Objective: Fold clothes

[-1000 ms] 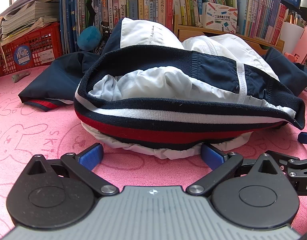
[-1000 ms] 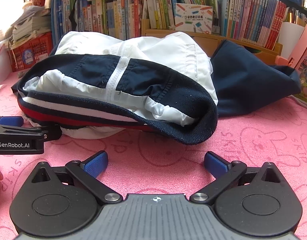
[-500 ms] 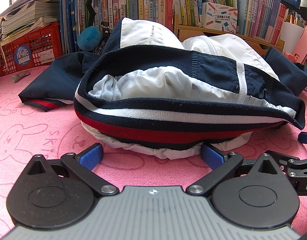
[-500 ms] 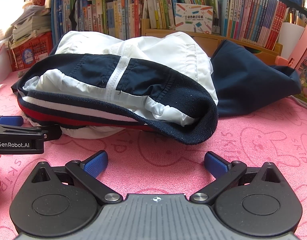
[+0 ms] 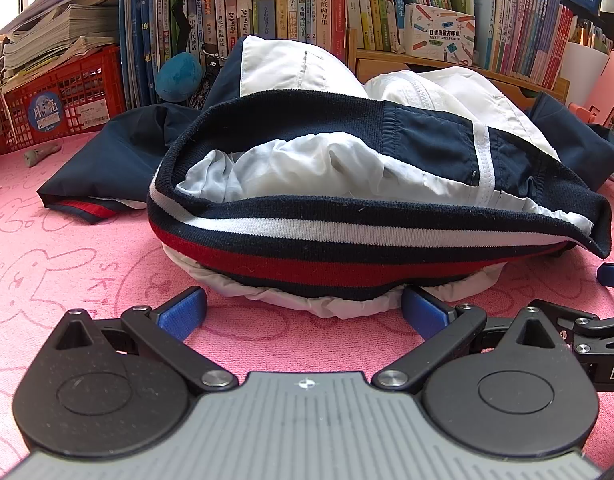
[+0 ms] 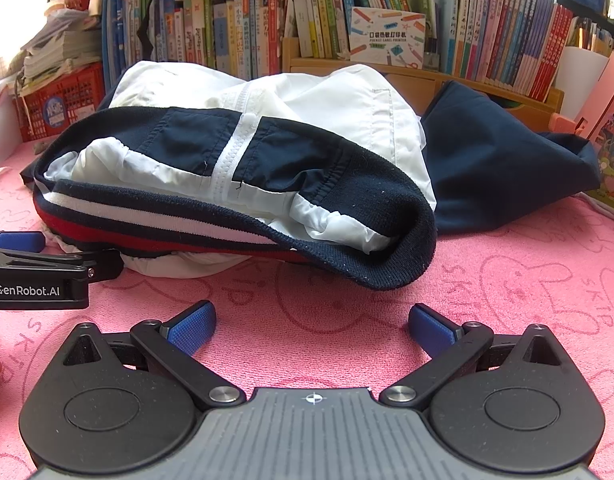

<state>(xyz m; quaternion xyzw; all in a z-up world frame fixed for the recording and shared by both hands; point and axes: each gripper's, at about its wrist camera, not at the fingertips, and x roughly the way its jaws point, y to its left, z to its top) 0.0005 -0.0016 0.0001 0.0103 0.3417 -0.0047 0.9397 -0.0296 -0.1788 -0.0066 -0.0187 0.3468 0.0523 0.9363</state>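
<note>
I see no change since earlier frame: left hand-held gripper (image 5: 303, 312) and right hand-held gripper (image 6: 312, 324) both spread apart, jacket (image 5: 347, 184) unmoved on bench (image 6: 507, 280).

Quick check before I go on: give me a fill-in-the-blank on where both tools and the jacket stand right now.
1. Both the left tool and the right tool have their jaws ____.
2. The jacket lies on a ____ towel printed with rabbits.
3. Under the white stripe, the jacket's ribbed hem carries a ____ stripe.
4. Behind the jacket stands a row of ____.

Missing words: open; pink; red; books
</note>
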